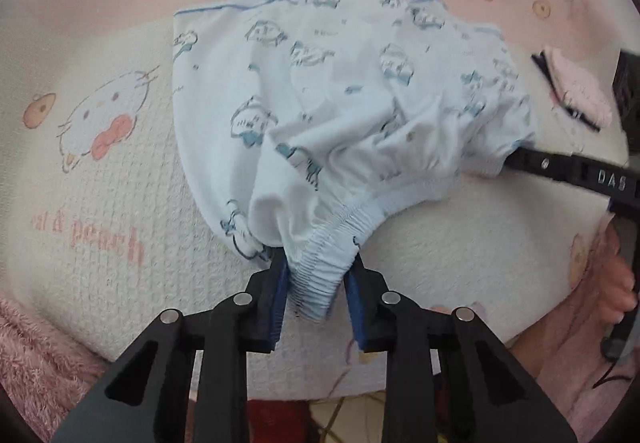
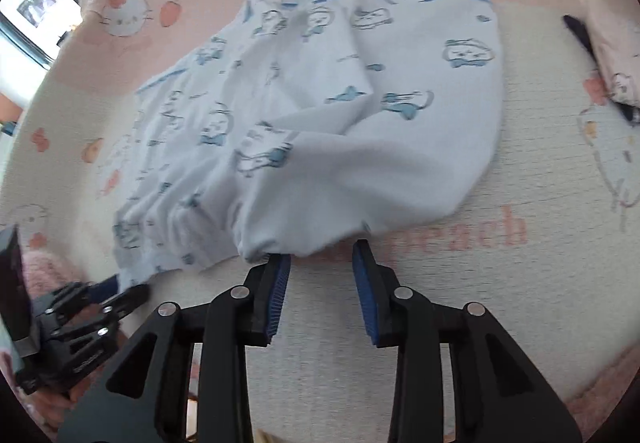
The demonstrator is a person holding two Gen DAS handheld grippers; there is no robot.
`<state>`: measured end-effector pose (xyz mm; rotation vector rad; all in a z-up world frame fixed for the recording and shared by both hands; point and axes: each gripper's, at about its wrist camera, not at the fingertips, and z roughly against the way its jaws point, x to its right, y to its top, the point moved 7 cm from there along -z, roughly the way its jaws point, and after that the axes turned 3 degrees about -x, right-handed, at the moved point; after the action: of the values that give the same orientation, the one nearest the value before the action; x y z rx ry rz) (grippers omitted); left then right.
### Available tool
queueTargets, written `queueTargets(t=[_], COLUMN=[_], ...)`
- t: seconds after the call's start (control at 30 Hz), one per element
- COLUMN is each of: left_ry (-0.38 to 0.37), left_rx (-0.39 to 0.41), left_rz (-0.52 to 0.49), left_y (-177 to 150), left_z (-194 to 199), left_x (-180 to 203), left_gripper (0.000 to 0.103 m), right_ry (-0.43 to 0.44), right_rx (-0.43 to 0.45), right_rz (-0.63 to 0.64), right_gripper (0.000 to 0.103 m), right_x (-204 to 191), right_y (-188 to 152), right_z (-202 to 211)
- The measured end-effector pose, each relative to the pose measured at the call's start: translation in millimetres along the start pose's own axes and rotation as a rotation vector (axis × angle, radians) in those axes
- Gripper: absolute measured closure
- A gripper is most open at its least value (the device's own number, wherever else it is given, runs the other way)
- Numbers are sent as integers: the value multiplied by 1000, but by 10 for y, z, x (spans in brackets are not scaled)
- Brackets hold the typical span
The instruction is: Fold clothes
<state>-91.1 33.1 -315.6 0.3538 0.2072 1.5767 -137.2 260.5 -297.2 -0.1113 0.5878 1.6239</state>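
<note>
Pale blue shorts (image 1: pixel 332 91) with a cartoon print lie crumpled on the pink and cream cat-print blanket (image 1: pixel 100 171). My left gripper (image 1: pixel 318 275) has its jaws apart, with the bunched elastic waistband (image 1: pixel 320 275) lying between the blue pads, unclamped. In the right wrist view the shorts (image 2: pixel 320 111) spread ahead. My right gripper (image 2: pixel 322 259) is open; its left finger (image 2: pixel 280 271) touches the near hem, and the gap is empty. The right gripper also shows at the right of the left wrist view (image 1: pixel 568 167), against the shorts' edge.
A folded pink garment with dark trim (image 1: pixel 576 91) lies to the right of the shorts; it shows at the far right in the right wrist view (image 2: pixel 612 55). A fuzzy pink blanket (image 1: pixel 36 355) lies along the near edge. A window (image 2: pixel 36 7) is at the far left.
</note>
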Motion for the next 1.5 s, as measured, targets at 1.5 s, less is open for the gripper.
queueTargets(t=[1.5], left_ry=[-167], left_rx=[59], left_rz=[290], left_y=[130], left_z=[111], left_x=[-563], left_gripper=[74], right_ry=[-206], right_rx=[-120], right_rz=[136], right_gripper=[65], right_x=[-311], right_y=[-483], right_z=[-152])
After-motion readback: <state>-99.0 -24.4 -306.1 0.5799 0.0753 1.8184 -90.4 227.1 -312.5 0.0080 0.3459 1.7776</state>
